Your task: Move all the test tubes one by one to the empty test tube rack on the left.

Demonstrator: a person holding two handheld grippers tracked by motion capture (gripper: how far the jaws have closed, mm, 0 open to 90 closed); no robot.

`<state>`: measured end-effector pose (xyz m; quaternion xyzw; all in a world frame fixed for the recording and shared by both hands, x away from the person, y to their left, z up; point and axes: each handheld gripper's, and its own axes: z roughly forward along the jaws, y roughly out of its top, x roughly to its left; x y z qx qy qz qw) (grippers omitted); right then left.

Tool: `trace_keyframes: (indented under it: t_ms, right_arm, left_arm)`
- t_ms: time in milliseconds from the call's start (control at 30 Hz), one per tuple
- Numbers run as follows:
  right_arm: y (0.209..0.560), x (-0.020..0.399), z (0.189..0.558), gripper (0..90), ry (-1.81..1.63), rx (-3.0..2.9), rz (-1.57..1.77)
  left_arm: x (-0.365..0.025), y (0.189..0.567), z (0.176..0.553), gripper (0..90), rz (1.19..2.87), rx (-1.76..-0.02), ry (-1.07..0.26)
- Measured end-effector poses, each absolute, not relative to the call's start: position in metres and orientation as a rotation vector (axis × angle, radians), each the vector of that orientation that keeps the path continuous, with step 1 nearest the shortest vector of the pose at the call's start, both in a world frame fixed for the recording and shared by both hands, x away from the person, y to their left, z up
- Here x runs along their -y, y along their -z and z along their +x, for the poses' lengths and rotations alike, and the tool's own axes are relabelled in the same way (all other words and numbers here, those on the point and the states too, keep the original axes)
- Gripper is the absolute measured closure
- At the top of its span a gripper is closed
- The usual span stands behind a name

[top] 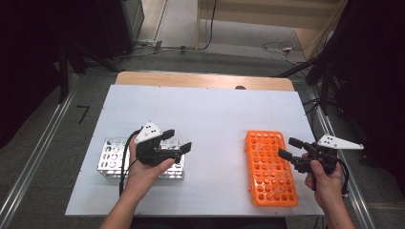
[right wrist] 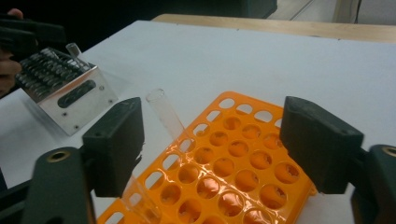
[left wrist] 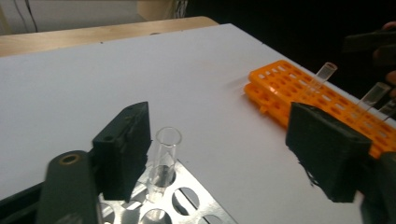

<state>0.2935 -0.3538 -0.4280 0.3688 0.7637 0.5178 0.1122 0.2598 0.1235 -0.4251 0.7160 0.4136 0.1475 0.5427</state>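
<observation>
Two tools are working test tubes between a metal rack and an orange rack on a white surface.

The left tool [left wrist: 219, 154] is hanging over the metal rack [top: 111, 162] with its jaws spread; a clear tube [left wrist: 163, 161] is standing upright in a corner hole just beside the left jaw, free of both pads. The right tool [right wrist: 224, 149] is hovering over the orange rack [right wrist: 243, 177], jaws apart, with a tilted clear tube [right wrist: 169, 121] leaning in a hole near the left jaw, not pinched. The racks are sitting well apart on the surface [top: 210, 114].
</observation>
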Motion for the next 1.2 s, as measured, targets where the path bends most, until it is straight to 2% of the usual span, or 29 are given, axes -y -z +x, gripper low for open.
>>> trace_keyframes:
  t_ms: [100,233,433,633,933,1200]
  right_arm:
    - [0.433,0.351,0.301,32.6,-1.523,-2.289,1.054]
    - [0.444,0.339,0.314,38.9,-1.502,-2.405,0.987]
    - [0.452,0.328,0.323,43.5,-1.501,-2.492,0.922]
    - [0.460,0.320,0.333,53.2,-1.467,-2.581,0.860]
    - [0.459,0.308,0.338,57.3,-1.423,-2.664,0.767]
    - [0.460,0.298,0.341,67.5,-1.306,-2.703,0.742]
  left_arm:
    - [-0.123,0.424,0.253,12.8,1.688,-0.973,-0.337]
    - [-0.124,0.425,0.246,0.0,1.689,-0.946,-0.316]
    - [-0.123,0.423,0.240,0.0,1.696,-0.926,-0.317]
    - [-0.120,0.423,0.239,0.0,1.708,-0.928,-0.317]
    - [-0.118,0.423,0.240,0.0,1.719,-0.925,-0.313]
    - [-0.117,0.424,0.240,0.9,1.730,-0.930,-0.317]
